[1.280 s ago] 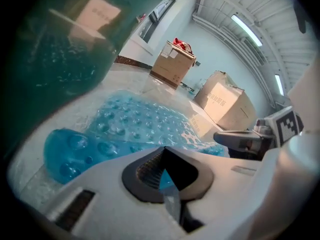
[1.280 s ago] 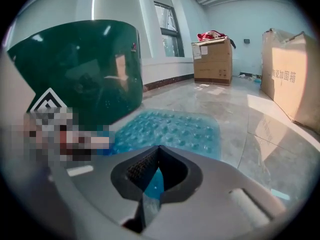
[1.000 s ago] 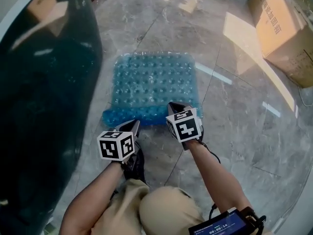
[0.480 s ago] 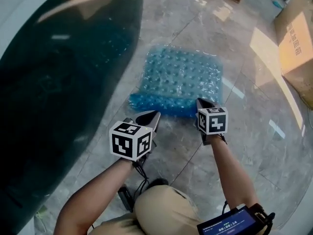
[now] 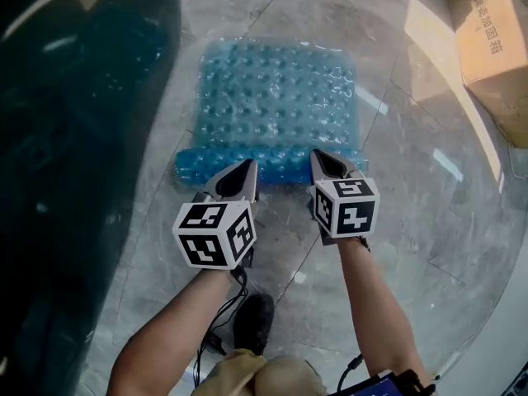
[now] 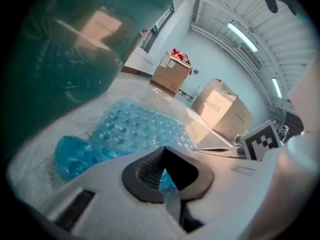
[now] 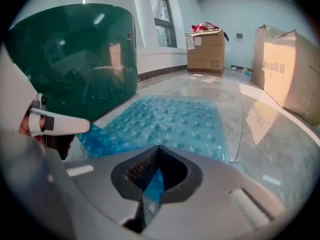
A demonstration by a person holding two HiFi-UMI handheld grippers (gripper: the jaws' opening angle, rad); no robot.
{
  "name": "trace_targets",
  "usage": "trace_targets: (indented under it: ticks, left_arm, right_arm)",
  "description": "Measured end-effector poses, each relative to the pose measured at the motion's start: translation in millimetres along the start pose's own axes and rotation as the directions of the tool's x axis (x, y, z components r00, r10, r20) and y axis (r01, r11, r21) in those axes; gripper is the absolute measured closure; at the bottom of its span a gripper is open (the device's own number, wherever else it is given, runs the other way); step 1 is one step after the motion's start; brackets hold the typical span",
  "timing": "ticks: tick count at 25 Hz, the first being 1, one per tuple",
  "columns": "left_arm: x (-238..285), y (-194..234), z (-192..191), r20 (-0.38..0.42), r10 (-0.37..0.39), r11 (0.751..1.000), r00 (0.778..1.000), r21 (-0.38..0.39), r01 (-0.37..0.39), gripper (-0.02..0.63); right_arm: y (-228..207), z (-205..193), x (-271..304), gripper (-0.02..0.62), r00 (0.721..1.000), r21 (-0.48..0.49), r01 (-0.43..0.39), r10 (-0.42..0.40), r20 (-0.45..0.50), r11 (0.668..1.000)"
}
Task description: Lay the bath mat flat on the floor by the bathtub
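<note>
The soft, bendy blue bath mat [image 5: 276, 106] lies on the floor [image 5: 412, 188] beside the dark green bathtub [image 5: 74, 139], its near edge curled over, so I think my left gripper [image 5: 245, 168] and right gripper [image 5: 322, 157], jaws shut tight and empty, should pinch that light edge.

A bare warehouse-like hall staged as a bathroom: dark green bathtub [image 5: 74, 139] at left, marble floor [image 5: 429, 221], cardboard box [image 5: 495, 40] upper right.

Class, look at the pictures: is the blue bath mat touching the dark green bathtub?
Apart. The head view shows a strip of grey floor between the left edge of the bath mat and the bathtub.
</note>
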State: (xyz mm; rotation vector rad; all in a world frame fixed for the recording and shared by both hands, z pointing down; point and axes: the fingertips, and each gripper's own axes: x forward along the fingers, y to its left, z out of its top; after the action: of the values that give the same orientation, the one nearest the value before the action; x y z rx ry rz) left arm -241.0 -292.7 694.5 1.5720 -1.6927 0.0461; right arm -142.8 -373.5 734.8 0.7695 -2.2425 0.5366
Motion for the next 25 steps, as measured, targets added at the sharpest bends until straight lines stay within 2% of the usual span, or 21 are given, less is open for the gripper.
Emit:
trace_targets:
  ticks: [5, 11, 14, 16, 19, 21, 25]
  left_arm:
    - [6, 8, 7, 0.114, 0.077, 0.992, 0.99, 0.087, -0.087, 0.6]
    - [5, 8, -25, 0.064, 0.142, 0.97, 0.988, 0.188, -0.152, 0.6]
    - [3, 13, -42, 0.042, 0.14, 0.959, 0.989, 0.245, -0.146, 0.598]
    - [-3, 13, -49, 0.059, 0.121, 0.96, 0.991, 0.245, -0.132, 0.598]
    - [-16, 8, -61, 0.067, 0.128, 0.965, 0.99, 0.223, -0.14, 0.6]
    - [-25, 4, -78, 0.036, 0.125, 0.972, 0.992, 0.197, -0.129, 0.6]
    - [-54, 1, -121, -0.065, 0.107, 0.987, 0.992, 0.127, -0.098, 0.6]
  right_arm:
    - [3, 2, -5, 0.588, 0.995, -0.046, 0.05, -0.046, 0.085, 0.998]
    - [18, -40, -34, 0.588, 0.998, -0.063, 0.032, -0.028, 0.064, 0.998]
    - [27, -58, -47, 0.588, 0.999, -0.074, -0.01, 0.014, 0.046, 0.997]
    - [36, -61, -60, 0.588, 0.997, -0.085, -0.053, 0.057, 0.049, 0.995]
    - [34, -43, -84, 0.586, 0.99, -0.1, -0.041, 0.054, 0.132, 0.994]
    - [29, -34, -86, 0.586, 0.989, -0.097, -0.025, 0.039, 0.145, 0.995]
    - [19, -47, -74, 0.586, 0.995, -0.072, -0.02, 0.027, 0.094, 0.997]
